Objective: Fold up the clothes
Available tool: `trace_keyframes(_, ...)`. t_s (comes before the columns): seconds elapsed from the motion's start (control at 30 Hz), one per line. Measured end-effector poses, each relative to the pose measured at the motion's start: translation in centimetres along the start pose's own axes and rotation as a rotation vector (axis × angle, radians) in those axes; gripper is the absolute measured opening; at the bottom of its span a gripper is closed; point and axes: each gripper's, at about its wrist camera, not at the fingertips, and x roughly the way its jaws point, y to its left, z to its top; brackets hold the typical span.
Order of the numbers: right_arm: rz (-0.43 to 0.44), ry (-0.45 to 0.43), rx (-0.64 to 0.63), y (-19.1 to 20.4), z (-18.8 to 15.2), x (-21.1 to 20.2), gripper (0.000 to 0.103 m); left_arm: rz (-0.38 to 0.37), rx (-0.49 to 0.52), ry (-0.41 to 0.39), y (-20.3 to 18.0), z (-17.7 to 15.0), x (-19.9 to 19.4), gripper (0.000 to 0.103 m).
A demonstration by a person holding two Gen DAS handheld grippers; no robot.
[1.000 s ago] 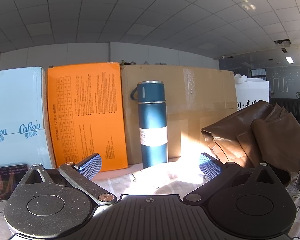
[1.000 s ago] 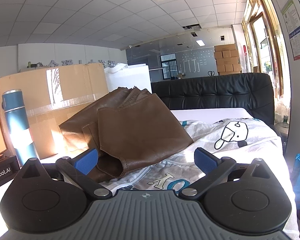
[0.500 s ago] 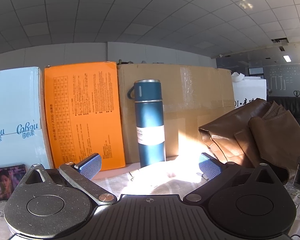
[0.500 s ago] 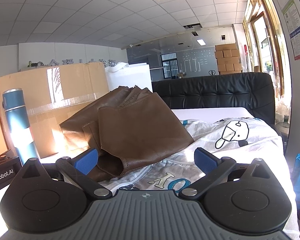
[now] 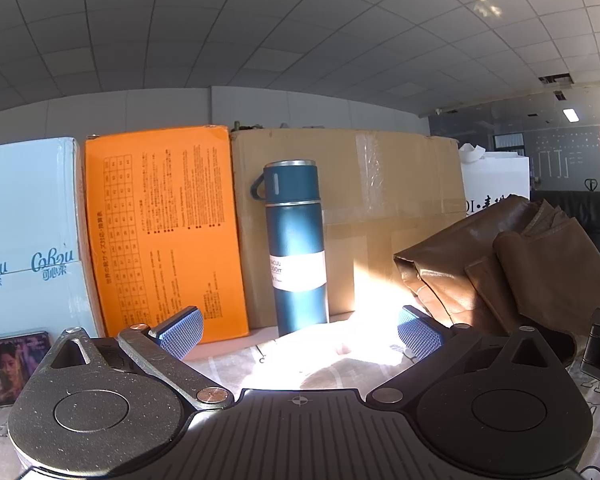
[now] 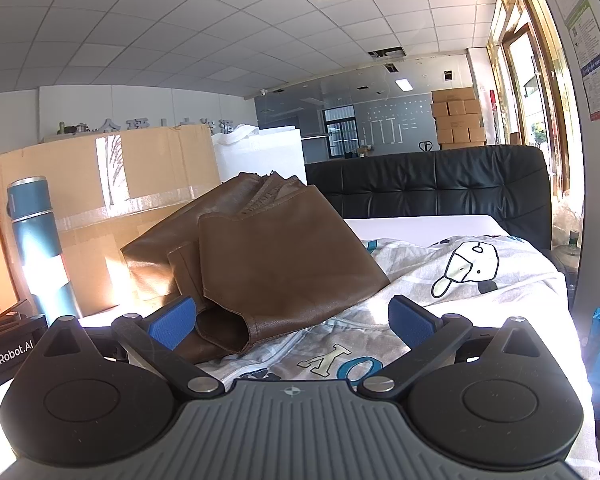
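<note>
Printed sheet [image 6: 440,276] covering the surface, brown garment [image 6: 276,256] heaped on it, blue flask [image 5: 296,248] before cardboard box [image 5: 380,184], black sofa [image 6: 440,184] behind, left gripper [image 5: 300,330] and right gripper [image 6: 292,320] both spread wide, holding nothing.

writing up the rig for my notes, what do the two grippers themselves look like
Both share one build: a ribbed central plate with a small crosshair mark, two round black discs beside it, and black link arms with silver pivot pins. The left gripper has dark blue pads with a fine mesh texture. The right gripper has smoother, brighter blue pads. No cables or sleeves show.
</note>
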Motion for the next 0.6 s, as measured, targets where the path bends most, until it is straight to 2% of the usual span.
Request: trace_keyframes(0.6, 0.003, 0.001, -0.002, -0.08, -0.08, 0.12, 0.103, 0.002, 0.001, 0.0, -0.01, 0.04, 0.0, 0.103)
